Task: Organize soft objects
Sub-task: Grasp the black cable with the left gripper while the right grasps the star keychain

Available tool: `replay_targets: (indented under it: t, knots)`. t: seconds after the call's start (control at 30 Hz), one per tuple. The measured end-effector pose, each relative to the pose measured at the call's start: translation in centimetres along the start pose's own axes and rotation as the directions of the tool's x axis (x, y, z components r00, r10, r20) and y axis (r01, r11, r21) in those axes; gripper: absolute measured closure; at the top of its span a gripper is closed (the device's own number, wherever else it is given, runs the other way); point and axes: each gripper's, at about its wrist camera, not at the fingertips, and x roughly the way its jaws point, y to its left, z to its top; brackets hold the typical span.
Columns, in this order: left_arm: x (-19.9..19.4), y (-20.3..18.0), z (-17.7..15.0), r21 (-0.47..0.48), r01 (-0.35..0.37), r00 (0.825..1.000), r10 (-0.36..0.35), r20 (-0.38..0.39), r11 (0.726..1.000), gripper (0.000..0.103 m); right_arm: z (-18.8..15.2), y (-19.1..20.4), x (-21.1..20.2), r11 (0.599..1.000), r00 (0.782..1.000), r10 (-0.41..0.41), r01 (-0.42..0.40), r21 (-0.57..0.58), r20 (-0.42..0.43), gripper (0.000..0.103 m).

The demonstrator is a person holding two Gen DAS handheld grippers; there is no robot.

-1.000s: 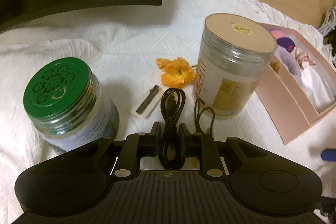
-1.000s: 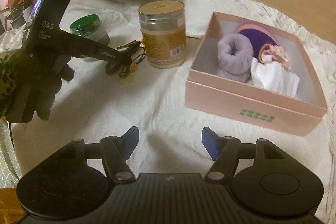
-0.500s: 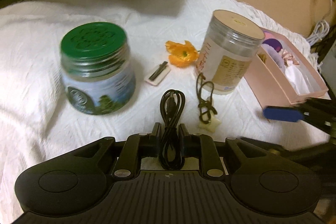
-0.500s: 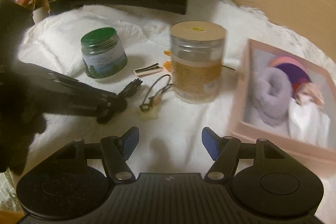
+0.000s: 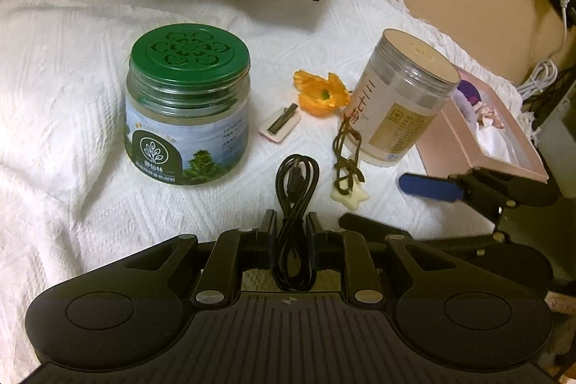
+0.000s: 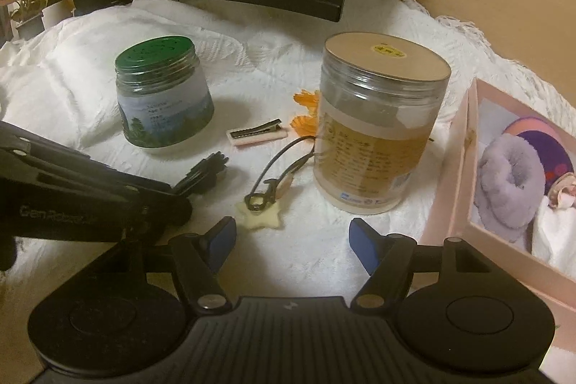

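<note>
Two jars [image 6: 163, 92] beside pink box [image 6: 457, 175]

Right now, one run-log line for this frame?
left gripper: shut on coiled black cable | right gripper: open, empty, near cream star pendant | pink cardboard box: holds lilac furry scrunchie

Jars: two stood on the cloth, a green-lidded jar [image 5: 187, 110] and a tan-lidded jar [image 5: 399, 99].
Cables: one coiled black cable [image 5: 295, 204].
Flowers: one orange flower [image 5: 321, 92].
Hair clips: one hair clip [image 5: 280, 127].
Star pendants: one star pendant [image 5: 351, 196] on a dark cord.
Boxes: one pink box [image 6: 464, 164].
Furry rings: one lilac furry ring [image 6: 511, 182] counted inside the box.
Cloths: one white cloth [image 5: 61, 67].
</note>
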Motion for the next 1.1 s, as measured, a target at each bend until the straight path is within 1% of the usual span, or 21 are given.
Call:
replay_targets:
  t: [0.07, 0.13, 0.2, 0.33, 0.47, 0.57, 0.7, 0.77, 0.9, 0.97, 1.03, 1.1]
  knots:
    - [0.0, 0.0, 0.0, -0.003, 0.002, 1.0, -0.002, 0.003, 1.0, 0.083, -0.3, -0.1, -0.3, 1.0, 1.0, 0.004, -0.004, 0.012, 0.002, 0.036]
    - [-0.1, 0.0, -0.2, -0.007, 0.001, 1.0, -0.001, 0.008, 1.0, 0.083, -0.6, -0.4, -0.6, 0.999, 1.0, 0.013, -0.013, 0.037, 0.002, 0.045]
    - [-0.1, 0.0, -0.3, -0.015, -0.001, 1.0, 0.002, 0.013, 1.0, 0.083, -0.4, -0.5, -0.7, 1.0, 1.0, 0.011, -0.01, 0.023, -0.005, 0.049]
    - [-0.2, -0.2, -0.3, -0.02, -0.011, 1.0, 0.011, 0.013, 1.0, 0.083, 0.1, -0.5, -0.2, 0.999, 1.0, 0.022, -0.021, 0.025, -0.014, 0.049]
    - [-0.3, -0.1, -0.4, -0.012, -0.014, 1.0, 0.014, 0.012, 1.0, 0.083, -0.1, -0.5, -0.3, 0.999, 1.0, 0.012, -0.012, 0.045, -0.007, 0.048]
    - [-0.5, 0.4, -0.6, -0.03, -0.006, 1.0, 0.007, 0.022, 1.0, 0.083, -0.3, -0.2, -0.6, 0.998, 1.0, -0.001, 0.001, 0.057, -0.005, 0.048]
    - [-0.8, 0.8, -1.0, -0.046, -0.008, 0.999, 0.009, 0.035, 0.999, 0.083, 0.4, 0.7, -0.8, 0.999, 1.0, -0.008, 0.007, 0.039, 0.028, 0.049]
    - [-1.0, 1.0, -1.1, -0.052, -0.006, 0.999, 0.008, 0.036, 0.999, 0.083, 1.0, 1.0, -0.4, 0.999, 0.999, -0.016, 0.015, 0.031, 0.033, 0.049]
    - [-1.2, 1.2, -1.3, -0.047, -0.006, 0.999, 0.008, 0.037, 0.999, 0.083, 1.8, 1.0, 1.0, 1.0, 1.0, -0.009, 0.009, 0.03, 0.021, 0.049]
    - [-1.2, 1.2, -1.3, -0.049, -0.004, 0.999, 0.006, 0.038, 0.999, 0.083, 2.0, 1.1, 1.7, 1.0, 1.0, 0.01, -0.01, 0.01, 0.004, 0.054]
    - [-1.2, 1.2, -1.3, -0.049, -0.007, 0.999, 0.009, 0.04, 0.999, 0.083, 2.3, 1.4, 1.6, 0.999, 0.999, 0.034, -0.034, -0.027, -0.007, 0.072]
    - [-1.3, 1.1, -1.4, -0.05, -0.012, 0.999, 0.014, 0.044, 0.999, 0.083, 2.5, 1.8, 1.2, 0.998, 1.0, 0.022, -0.023, -0.057, -0.009, 0.073]
